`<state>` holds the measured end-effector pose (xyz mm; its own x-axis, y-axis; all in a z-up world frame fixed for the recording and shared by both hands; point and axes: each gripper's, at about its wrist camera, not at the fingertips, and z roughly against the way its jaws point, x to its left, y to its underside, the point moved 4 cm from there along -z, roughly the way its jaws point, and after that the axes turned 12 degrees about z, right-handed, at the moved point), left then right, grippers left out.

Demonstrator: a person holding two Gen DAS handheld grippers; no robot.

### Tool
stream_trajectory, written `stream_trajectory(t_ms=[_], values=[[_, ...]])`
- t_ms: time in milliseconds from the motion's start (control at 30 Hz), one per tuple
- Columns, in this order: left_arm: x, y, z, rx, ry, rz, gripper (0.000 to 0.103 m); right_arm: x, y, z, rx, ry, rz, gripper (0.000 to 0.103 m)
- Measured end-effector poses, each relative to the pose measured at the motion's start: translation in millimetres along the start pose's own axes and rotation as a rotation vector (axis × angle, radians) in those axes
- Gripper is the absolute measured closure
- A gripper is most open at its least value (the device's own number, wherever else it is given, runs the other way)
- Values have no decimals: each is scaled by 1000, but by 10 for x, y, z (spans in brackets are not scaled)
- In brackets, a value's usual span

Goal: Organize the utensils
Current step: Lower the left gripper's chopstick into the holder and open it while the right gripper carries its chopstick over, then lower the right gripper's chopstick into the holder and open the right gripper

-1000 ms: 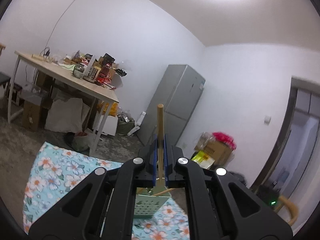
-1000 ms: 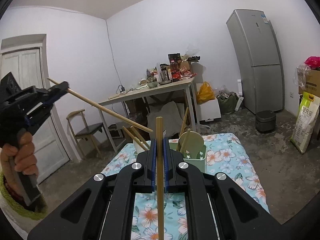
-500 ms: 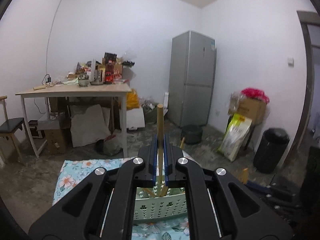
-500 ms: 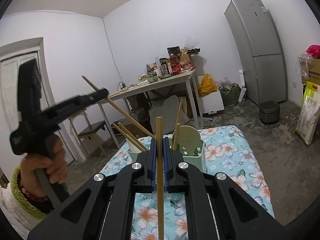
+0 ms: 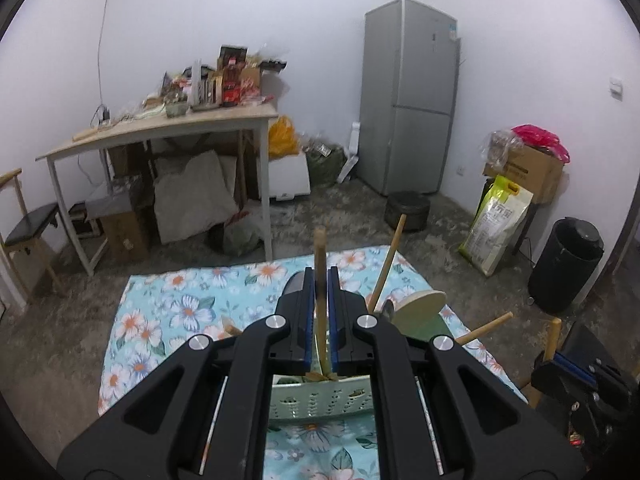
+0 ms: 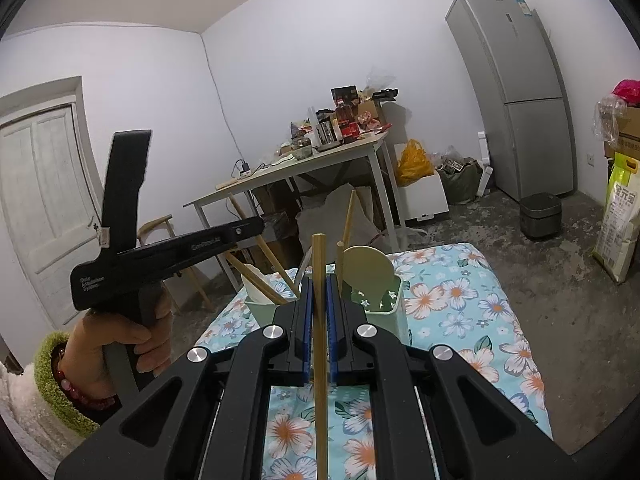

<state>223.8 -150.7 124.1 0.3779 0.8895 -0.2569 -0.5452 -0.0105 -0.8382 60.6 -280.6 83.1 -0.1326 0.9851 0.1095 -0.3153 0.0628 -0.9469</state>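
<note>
While the left gripper clamped one wooden chopstick over the pale green utensil caddy, the right gripper pinched another chopstick just short of it. Beneath lay a floral cloth on a rough grey floor. Farther back stood a cluttered table, a grey fridge and a white door.

Black left gripper with blue-lined jaws, silver screws; green fuzzy cuff.
</note>
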Motion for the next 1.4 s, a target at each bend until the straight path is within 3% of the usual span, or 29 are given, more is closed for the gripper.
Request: stream_trajectory(t_ms=[33,100,233,333,533,1000,1400], values=[[-6,-13,-7,6,-5,7,76,0,-3,-2,1,0,2,96],[-18,-19,-5,7,-25,5,63,0,-4,-1,3,4,3,96],[-78,-14,31,8,-53,-25,47,3,-1,-12,10,12,8,96],[-116,-22,78,6,-72,-37,42,19,-8,-16,15,16,9,96],[-109,-69,226,-12,-122,-60,34,65,-29,-18,16,23,17,96],[-27,-87,595,-51,-199,-70,29,149,-119,57,0,8,38,96],[636,250,1034,-42,-221,48,22,138,-1096,-67,-192,-49,98,96]])
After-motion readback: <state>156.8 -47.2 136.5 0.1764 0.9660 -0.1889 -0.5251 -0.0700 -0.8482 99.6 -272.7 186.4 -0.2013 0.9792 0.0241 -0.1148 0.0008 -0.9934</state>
